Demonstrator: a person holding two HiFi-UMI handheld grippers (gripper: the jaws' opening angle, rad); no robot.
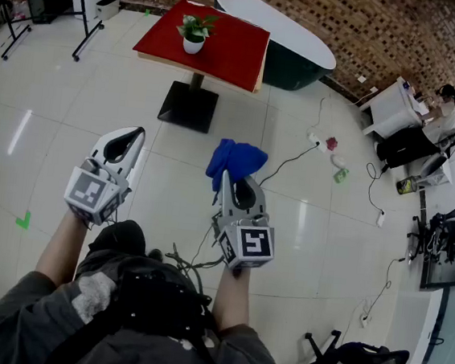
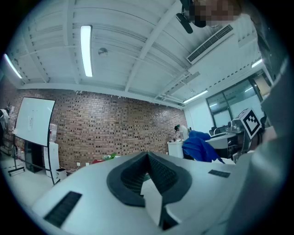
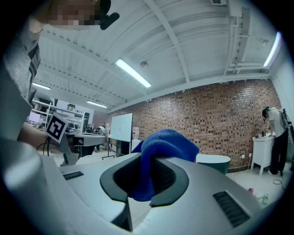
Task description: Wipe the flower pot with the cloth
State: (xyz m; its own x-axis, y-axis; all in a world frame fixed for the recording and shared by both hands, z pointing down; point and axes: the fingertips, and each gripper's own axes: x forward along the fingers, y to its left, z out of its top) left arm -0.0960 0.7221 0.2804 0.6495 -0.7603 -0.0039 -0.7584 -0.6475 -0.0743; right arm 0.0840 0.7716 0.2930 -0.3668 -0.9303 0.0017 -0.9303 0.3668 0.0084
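Observation:
A white flower pot (image 1: 192, 45) with a green plant stands on a red table (image 1: 233, 52) far ahead in the head view. My right gripper (image 1: 226, 175) is held level over the floor, well short of the table, shut on a blue cloth (image 1: 234, 161) that bunches out past its jaws. The same blue cloth (image 3: 158, 151) fills the jaws in the right gripper view. My left gripper (image 1: 133, 133) hangs level to the left, its jaws shut with nothing between them. In the left gripper view the cloth (image 2: 200, 146) shows off to the right.
A black pedestal base (image 1: 188, 105) holds up the red table. A white oval tub (image 1: 276, 29) stands behind it against a brick wall. Cables and small items (image 1: 336, 160) lie on the tiled floor at right, near a desk (image 1: 393, 110) and a seated person.

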